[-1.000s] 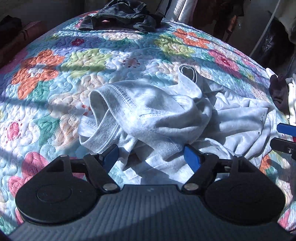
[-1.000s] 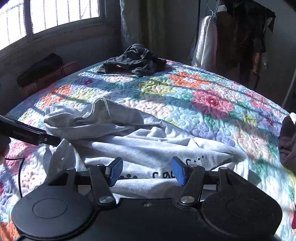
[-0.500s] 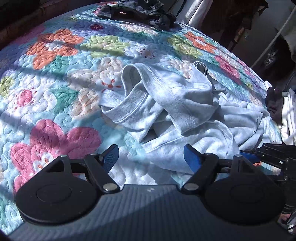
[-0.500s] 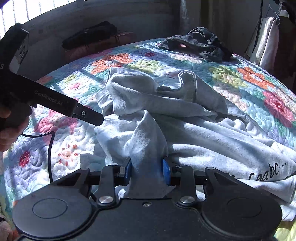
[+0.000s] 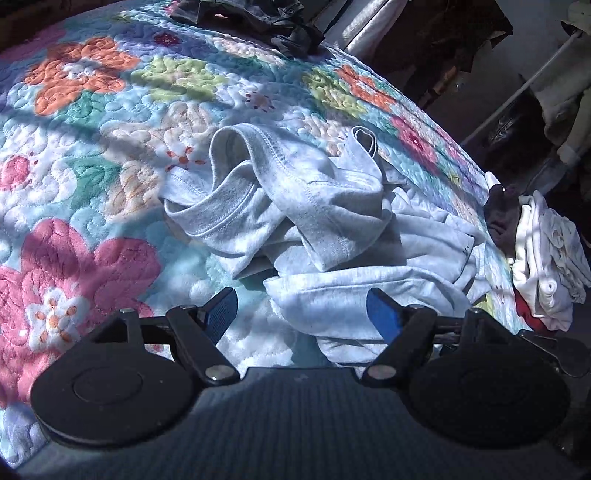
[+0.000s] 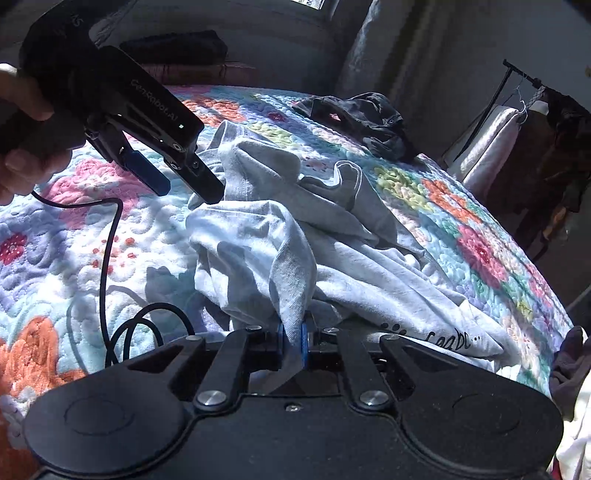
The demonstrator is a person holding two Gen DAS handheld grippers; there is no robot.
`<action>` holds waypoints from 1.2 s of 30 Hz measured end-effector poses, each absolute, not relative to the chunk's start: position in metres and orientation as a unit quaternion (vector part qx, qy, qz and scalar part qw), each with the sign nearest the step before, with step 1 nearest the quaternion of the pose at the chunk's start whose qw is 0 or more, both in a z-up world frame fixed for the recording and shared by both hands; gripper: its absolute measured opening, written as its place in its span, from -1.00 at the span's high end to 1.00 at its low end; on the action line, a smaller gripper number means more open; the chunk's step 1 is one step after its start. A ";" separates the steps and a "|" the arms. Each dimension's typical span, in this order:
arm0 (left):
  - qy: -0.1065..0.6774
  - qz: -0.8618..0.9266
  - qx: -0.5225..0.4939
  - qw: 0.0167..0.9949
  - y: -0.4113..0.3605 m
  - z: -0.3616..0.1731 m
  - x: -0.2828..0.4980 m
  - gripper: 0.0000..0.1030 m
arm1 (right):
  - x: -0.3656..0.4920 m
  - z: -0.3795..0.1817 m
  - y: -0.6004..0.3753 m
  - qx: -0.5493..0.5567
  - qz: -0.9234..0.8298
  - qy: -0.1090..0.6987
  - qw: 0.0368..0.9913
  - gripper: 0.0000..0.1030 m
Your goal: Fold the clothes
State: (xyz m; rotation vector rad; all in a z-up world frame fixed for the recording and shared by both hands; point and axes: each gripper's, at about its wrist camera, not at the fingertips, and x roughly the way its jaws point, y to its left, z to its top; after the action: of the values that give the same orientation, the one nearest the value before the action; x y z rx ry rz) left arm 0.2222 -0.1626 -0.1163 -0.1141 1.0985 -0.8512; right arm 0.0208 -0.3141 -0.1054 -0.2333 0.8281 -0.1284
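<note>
While left gripper (image 5: pixel 303 314) gapes, right gripper (image 6: pixel 291 334) pinches shirt (image 6: pixel 280 251).

A soft matt grey knit T-shirt (image 5: pixel 310 206) lies on a puffy stitched floral quilt (image 5: pixel 92 122).

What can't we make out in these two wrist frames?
- Grey T-shirt: crumpled, so its sleeves and hem stay unclear; its near edge is hidden behind the right gripper body.
- Shirt print, right wrist view: too small to read.
- Dark garment, left wrist view: cut off by the top edge.
</note>
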 end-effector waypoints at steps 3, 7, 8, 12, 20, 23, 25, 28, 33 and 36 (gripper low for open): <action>0.507 -0.391 -0.053 0.766 -0.161 -0.117 0.224 -0.49 | 0.020 -0.104 -0.326 -0.162 -0.124 0.395 0.896 0.85; 0.496 -0.387 -0.042 0.776 -0.153 -0.115 0.229 -0.49 | 0.019 -0.099 -0.345 -0.230 -0.206 0.380 0.872 0.86; 0.492 -0.384 -0.040 0.781 -0.150 -0.114 0.230 -0.49 | 0.017 -0.093 -0.357 -0.210 -0.216 0.378 0.875 0.86; 0.481 -0.382 -0.028 0.789 -0.146 -0.117 0.231 -0.49 | 0.004 -0.072 -0.404 -0.127 -0.261 0.372 0.882 0.87; 0.451 -0.416 -0.002 0.789 -0.164 -0.122 0.215 -0.49 | 0.010 -0.107 -0.425 -0.247 -0.325 0.444 0.798 0.86; 0.432 -0.427 0.032 0.794 -0.173 -0.123 0.204 -0.49 | 0.006 -0.096 -0.414 -0.204 -0.306 0.439 0.820 0.52; 0.421 -0.435 0.060 0.794 -0.178 -0.122 0.197 -0.49 | 0.005 -0.085 -0.407 -0.191 -0.288 0.439 0.829 0.36; 0.426 -0.461 0.126 0.768 -0.190 -0.121 0.186 -0.49 | -0.001 -0.055 -0.397 -0.146 -0.271 0.409 0.859 0.09; 0.387 -0.484 0.142 0.772 -0.197 -0.109 0.170 -0.49 | -0.009 -0.023 -0.392 0.010 -0.171 0.378 0.910 0.00; 0.382 -0.492 0.107 0.775 -0.199 -0.107 0.173 -0.49 | 0.000 -0.044 -0.387 0.077 -0.100 0.394 0.911 -0.29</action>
State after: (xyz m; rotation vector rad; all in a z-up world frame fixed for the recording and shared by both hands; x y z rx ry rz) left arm 0.1735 -0.1990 -0.1070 0.2324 0.8264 -1.0654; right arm 0.0001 -0.3866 -0.0437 0.1592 0.8118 -0.2061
